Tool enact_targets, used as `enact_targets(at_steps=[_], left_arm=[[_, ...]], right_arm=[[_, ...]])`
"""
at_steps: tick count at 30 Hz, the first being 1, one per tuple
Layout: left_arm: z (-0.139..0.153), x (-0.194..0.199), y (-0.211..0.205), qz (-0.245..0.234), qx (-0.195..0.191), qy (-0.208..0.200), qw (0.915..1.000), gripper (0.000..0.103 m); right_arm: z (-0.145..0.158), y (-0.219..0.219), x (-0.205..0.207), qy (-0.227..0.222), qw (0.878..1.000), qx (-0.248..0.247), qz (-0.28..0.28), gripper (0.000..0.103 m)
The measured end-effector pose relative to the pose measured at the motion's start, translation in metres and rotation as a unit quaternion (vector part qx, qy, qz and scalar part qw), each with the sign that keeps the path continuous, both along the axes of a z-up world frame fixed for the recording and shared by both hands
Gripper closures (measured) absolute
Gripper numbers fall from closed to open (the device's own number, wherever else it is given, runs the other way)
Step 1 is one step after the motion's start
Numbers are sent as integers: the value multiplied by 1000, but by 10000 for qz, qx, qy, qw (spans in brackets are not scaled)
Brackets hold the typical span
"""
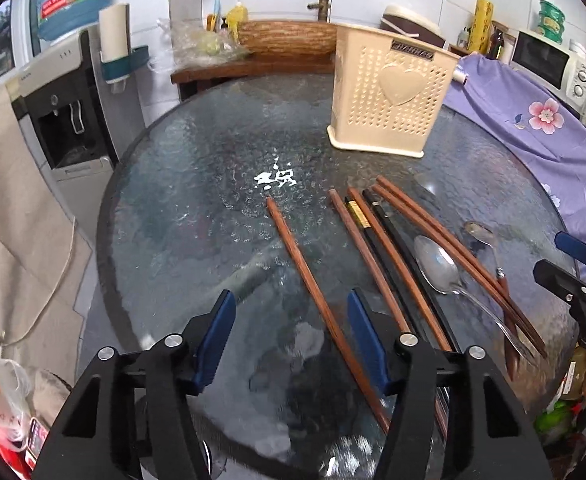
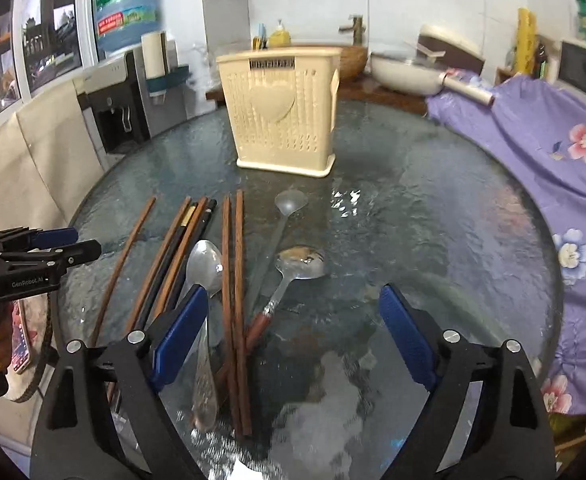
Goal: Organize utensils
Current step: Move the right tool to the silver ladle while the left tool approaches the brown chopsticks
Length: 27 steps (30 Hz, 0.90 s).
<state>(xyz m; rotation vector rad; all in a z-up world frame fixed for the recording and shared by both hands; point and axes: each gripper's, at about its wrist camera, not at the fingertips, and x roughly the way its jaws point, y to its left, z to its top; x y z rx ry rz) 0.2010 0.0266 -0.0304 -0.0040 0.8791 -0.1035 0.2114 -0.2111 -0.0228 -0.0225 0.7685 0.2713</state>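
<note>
Both grippers — left (image 1: 291, 342), right (image 2: 293, 336) — jaws apart, nothing gripped; chopsticks (image 1: 313, 292) near table edge (image 1: 105, 216).

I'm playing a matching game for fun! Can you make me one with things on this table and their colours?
Things:
1. utensil holder
2. lone chopstick
3. cloth
4. plain spoon

Colours:
A. purple with flowers
B. silver
C. cream
D. reddish brown

Pairs: 1-C, 2-D, 3-A, 4-B
</note>
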Motion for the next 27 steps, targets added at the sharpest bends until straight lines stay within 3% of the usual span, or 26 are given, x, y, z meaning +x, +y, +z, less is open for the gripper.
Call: enact_targets(at_steps=[2,6,13,27], left_arm=[[-2,12,2,-2,-92,125,9999,50],[-3,28,2,-4,-57,241,9997,55],[-9,57,2,8,-142,492,9987,65],[-19,81,-10,-64,-59,707,9975,67]], right_arm=[[-5,0,15,269,9996,55,-28,18],[-10,6,33,409,9990,-150,-16,21],[-20,2,51,779,9969,-16,-90,26],[-34,7,73,1262,9916,-200,-212,29]])
